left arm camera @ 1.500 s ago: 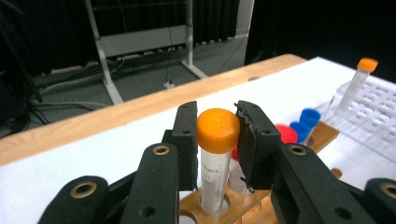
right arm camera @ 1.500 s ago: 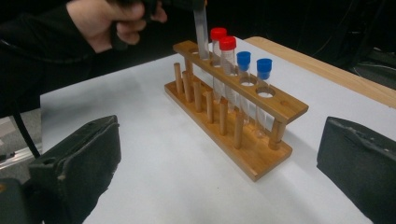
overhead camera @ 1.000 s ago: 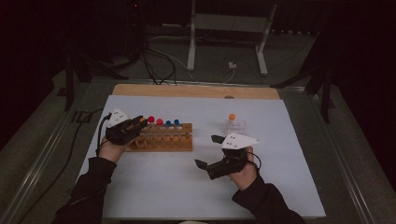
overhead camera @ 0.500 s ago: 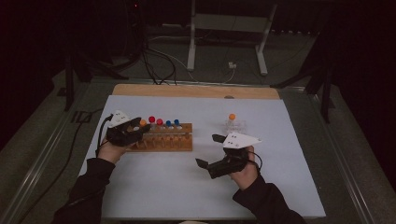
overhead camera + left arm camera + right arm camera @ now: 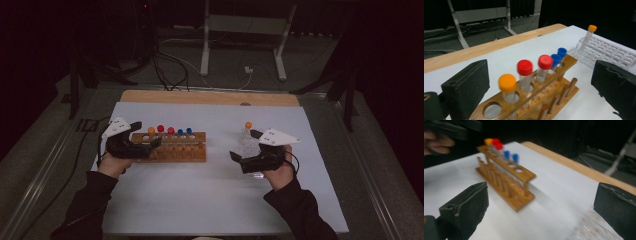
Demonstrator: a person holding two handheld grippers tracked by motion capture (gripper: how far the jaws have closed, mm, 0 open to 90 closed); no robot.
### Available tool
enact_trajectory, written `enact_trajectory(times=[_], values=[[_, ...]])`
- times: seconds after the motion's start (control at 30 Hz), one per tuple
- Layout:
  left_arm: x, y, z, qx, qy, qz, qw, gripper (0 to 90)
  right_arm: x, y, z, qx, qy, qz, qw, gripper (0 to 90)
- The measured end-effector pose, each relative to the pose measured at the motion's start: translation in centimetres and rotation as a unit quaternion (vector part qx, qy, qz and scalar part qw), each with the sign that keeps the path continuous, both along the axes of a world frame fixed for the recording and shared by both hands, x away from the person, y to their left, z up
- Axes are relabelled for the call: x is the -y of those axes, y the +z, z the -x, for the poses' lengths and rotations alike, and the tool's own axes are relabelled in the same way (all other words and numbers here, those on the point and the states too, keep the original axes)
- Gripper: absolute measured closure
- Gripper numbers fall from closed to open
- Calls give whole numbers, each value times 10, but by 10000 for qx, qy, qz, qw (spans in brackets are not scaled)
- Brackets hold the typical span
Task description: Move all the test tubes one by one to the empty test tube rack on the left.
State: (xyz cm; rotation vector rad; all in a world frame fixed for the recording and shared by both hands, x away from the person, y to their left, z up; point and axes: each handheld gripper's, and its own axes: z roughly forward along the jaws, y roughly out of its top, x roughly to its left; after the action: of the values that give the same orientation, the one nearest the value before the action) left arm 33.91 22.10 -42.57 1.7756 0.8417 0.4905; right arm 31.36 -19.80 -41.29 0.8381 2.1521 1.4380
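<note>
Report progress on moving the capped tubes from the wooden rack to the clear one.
Done: one orange-capped tube stands in the clear rack. In hand: nothing; the left claw is open around the wooden rack by its orange-capped tube, and the right claw is open. Left: five tubes there, orange, two red, two blue.

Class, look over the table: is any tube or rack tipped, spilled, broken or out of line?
Nothing stands out. Five capped tubes stand upright in the wooden rack, one orange-capped tube stands alone in the clear rack, and no spill shows.
</note>
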Motion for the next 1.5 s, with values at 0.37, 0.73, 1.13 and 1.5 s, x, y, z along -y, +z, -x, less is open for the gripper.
enact_trajectory(times=[0.37, 0.73, 1.13, 1.5], values=[[11, 5, 8, 85, -228, -69, 9997, 21, 21, -24, -38, -361, -883, 126, 9954, 37], [11, 6, 7, 90, -216, -78, 9997, 21, 32, -39, -67, -817, -1100, 392, 9898, 211], [11, 5, 7, 67, -204, -99, 9997, 21, 31, -50, -90, -1052, -1076, 459, 9876, 524], [10, 5, 7, 51, -204, -87, 9997, 21, 26, -51, -96, -970, -1008, 521, 9888, 735]])
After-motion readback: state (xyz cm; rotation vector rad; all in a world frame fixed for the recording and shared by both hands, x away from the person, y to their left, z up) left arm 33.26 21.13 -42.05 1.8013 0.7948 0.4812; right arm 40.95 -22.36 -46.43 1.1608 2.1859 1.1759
